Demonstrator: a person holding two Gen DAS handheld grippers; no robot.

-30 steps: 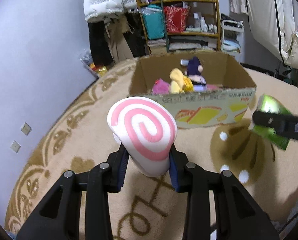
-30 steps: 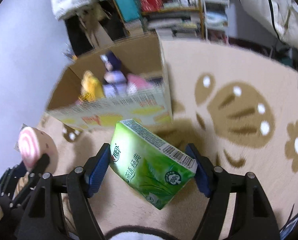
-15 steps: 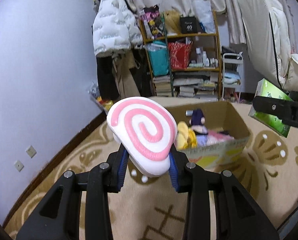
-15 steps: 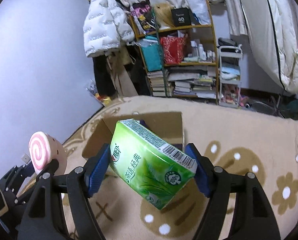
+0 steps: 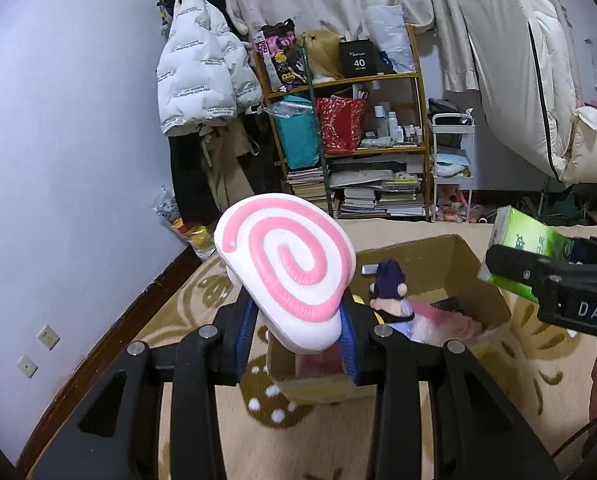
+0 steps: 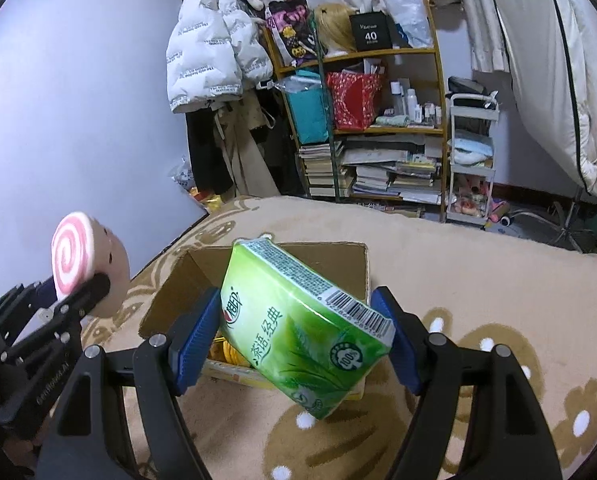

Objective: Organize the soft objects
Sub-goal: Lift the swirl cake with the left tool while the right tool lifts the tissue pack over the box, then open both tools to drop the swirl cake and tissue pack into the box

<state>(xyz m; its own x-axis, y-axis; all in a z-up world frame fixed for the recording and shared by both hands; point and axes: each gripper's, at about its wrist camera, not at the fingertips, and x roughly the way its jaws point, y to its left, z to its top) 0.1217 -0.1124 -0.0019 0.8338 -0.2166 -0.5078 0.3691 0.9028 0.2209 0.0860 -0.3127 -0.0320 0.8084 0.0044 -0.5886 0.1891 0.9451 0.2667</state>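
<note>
My left gripper (image 5: 296,340) is shut on a soft white toy with a pink spiral (image 5: 284,268) and holds it up in front of the open cardboard box (image 5: 450,264). The toy also shows in the right wrist view (image 6: 78,256). My right gripper (image 6: 294,340) is shut on a green tissue pack (image 6: 298,328), tilted, above the near edge of the box (image 6: 178,280). The pack shows at the right in the left wrist view (image 5: 526,240). Inside the box lie a purple-haired doll (image 5: 390,292) and a pink plush (image 5: 438,320).
The box stands on a beige patterned carpet (image 6: 478,272). Behind it are a cluttered shelf with books and bags (image 5: 358,140), a hanging white puffer jacket (image 5: 202,80), a small white cart (image 6: 470,160) and a white mattress (image 5: 538,80) at the right. A lilac wall (image 5: 58,160) runs along the left.
Both grippers have lifted and tilted up, so the room behind shows now. They have come closer to the box, each keeping its hold on its object.
</note>
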